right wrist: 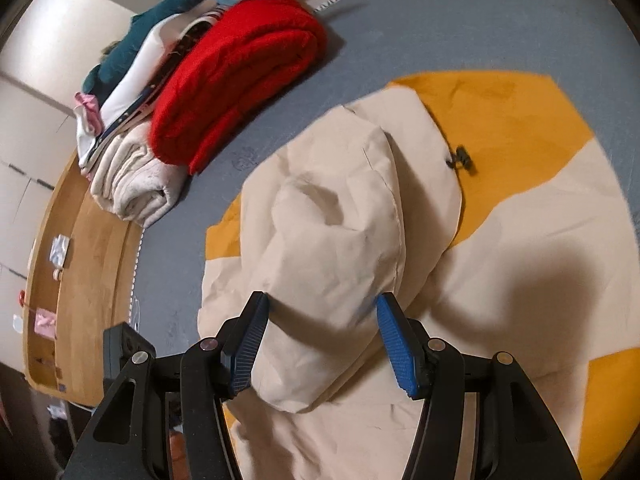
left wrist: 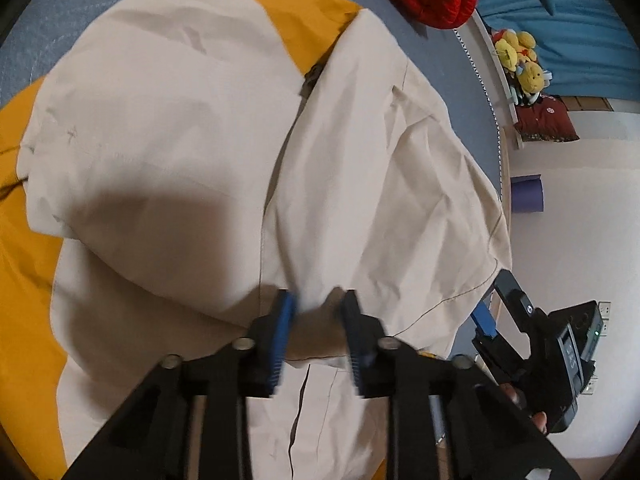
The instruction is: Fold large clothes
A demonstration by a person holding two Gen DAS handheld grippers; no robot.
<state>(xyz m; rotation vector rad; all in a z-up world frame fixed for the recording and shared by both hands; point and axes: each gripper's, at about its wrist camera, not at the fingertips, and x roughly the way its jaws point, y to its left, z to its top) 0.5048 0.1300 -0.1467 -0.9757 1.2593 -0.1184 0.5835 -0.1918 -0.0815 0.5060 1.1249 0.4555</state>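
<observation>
A large cream and mustard-yellow garment (left wrist: 192,152) lies spread on the grey-blue bed (left wrist: 68,12). My left gripper (left wrist: 318,308) hovers over its near hem with the jaws apart and nothing between them. The right gripper shows at the garment's right edge (left wrist: 504,312). In the right wrist view the garment (right wrist: 520,248) has a bunched cream sleeve (right wrist: 340,232) folded over the body. My right gripper (right wrist: 322,320) is open, its blue pads (right wrist: 394,336) on either side of the sleeve's end, not pinching it. A dark zipper pull (right wrist: 460,158) lies on the yellow part.
A pile of folded clothes with a red knit (right wrist: 240,76) on top and a cream roll (right wrist: 136,184) sits at the bed's far side. A wooden bed frame (right wrist: 84,264) borders it. Plush toys (left wrist: 520,64) and a purple roll (left wrist: 528,194) lie beyond the bed edge.
</observation>
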